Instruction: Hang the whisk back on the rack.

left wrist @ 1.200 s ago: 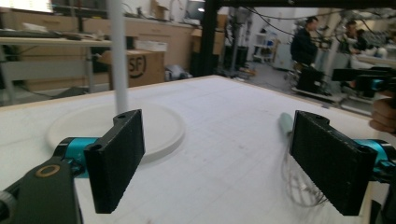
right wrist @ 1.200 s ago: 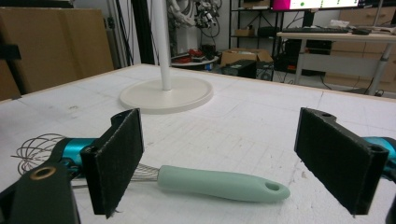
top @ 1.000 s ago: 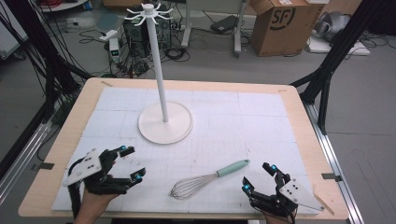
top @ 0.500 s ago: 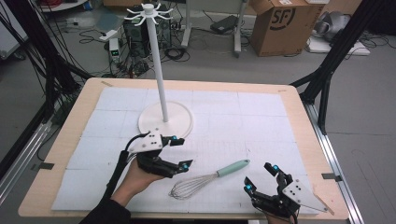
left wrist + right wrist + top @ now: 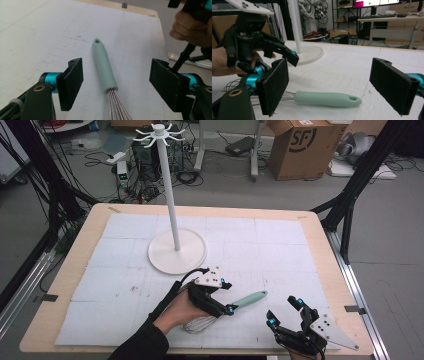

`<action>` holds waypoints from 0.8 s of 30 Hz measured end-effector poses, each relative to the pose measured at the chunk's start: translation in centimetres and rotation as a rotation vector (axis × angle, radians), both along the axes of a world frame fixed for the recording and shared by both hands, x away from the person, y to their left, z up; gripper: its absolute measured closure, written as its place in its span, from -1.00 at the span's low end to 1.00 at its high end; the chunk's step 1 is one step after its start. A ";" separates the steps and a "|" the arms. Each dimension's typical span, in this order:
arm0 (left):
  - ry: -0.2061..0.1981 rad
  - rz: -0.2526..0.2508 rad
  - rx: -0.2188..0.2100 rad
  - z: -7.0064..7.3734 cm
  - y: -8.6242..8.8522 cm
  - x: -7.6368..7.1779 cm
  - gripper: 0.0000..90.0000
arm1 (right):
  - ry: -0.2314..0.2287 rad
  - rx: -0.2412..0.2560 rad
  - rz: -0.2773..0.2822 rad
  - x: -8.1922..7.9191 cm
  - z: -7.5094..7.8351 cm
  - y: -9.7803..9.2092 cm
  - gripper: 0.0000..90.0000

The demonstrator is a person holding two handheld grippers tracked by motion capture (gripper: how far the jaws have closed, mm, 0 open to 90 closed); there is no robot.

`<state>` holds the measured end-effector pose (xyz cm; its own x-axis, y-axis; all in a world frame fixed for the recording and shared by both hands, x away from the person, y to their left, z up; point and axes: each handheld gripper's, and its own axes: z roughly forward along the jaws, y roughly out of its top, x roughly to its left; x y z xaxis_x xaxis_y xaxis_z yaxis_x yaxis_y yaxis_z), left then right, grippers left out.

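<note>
A whisk with a mint-green handle [image 5: 248, 298] lies on the white mat near the table's front, its wires [image 5: 200, 324] pointing toward the person. My left gripper [image 5: 229, 297] hovers over the joint of handle and wires, open. In the left gripper view the handle [image 5: 103, 66] lies between the two spread jaws of the left gripper [image 5: 117, 75], touching neither. My right gripper [image 5: 285, 312] rests open at the front right, apart from the whisk. The right gripper view shows the handle [image 5: 329, 98] lying crosswise ahead of the right gripper [image 5: 334, 83], with the left gripper [image 5: 249, 42] above its wires.
A white hook stand [image 5: 176, 251] with a tall pole rises mid-table behind the whisk; its base [image 5: 309, 53] also appears in the right gripper view. A cardboard box [image 5: 300, 145] sits on the floor beyond the table. The mat [image 5: 280, 245] is bare at the right.
My left gripper has travelled from the table's front left rightward to the whisk and now straddles its handle, still open. The right gripper and the whisk have stayed put.
</note>
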<state>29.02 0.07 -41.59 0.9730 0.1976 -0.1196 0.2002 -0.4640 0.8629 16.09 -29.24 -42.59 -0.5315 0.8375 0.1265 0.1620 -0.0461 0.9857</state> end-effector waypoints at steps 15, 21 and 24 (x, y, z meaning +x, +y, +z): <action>0.089 -0.023 0.273 -1.7 -3.6 1.9 -0.33 | 0.004 0.005 0.012 -1.5 0.2 -0.7 -0.67; 0.079 -0.030 0.352 -2.0 -5.0 2.0 -0.31 | 0.004 -0.010 0.002 -1.6 0.1 -1.0 -0.67; 0.091 -0.039 0.387 -2.2 -5.7 2.0 -0.27 | 0.007 -0.027 0.009 -1.5 0.0 -0.7 -0.67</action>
